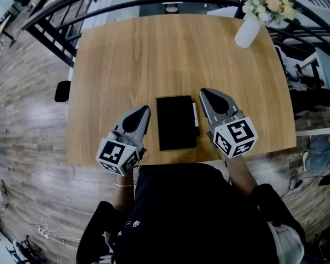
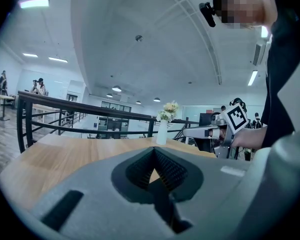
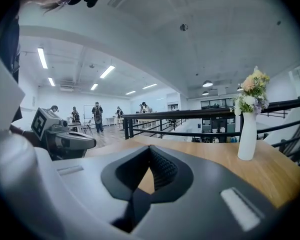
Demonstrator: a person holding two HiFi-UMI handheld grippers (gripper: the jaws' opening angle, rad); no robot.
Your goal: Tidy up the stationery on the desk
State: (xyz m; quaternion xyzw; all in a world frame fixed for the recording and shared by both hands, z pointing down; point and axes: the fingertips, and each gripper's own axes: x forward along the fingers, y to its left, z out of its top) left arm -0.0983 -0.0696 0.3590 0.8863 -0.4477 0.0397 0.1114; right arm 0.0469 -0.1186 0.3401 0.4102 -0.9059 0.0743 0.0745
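Observation:
A black notebook (image 1: 176, 122) lies flat near the front edge of the wooden desk (image 1: 154, 59). A white pen (image 1: 196, 114) rests along its right side. My left gripper (image 1: 144, 110) hovers to the left of the notebook, shut and empty. My right gripper (image 1: 203, 92) is raised above the desk just right of the pen, also shut with nothing held. In the left gripper view the closed jaws (image 2: 154, 151) point across the desk, and the right gripper (image 2: 200, 132) shows at the right. The right gripper view shows its closed jaws (image 3: 150, 150) and the left gripper (image 3: 72, 142).
A white vase with flowers (image 1: 252, 23) stands at the desk's far right corner, also in the vase (image 3: 248, 134) right gripper view. Black railings (image 1: 55, 26) run behind the desk. A black chair arm (image 1: 62, 91) sits at the left edge. The person's dark torso (image 1: 181, 213) is against the front edge.

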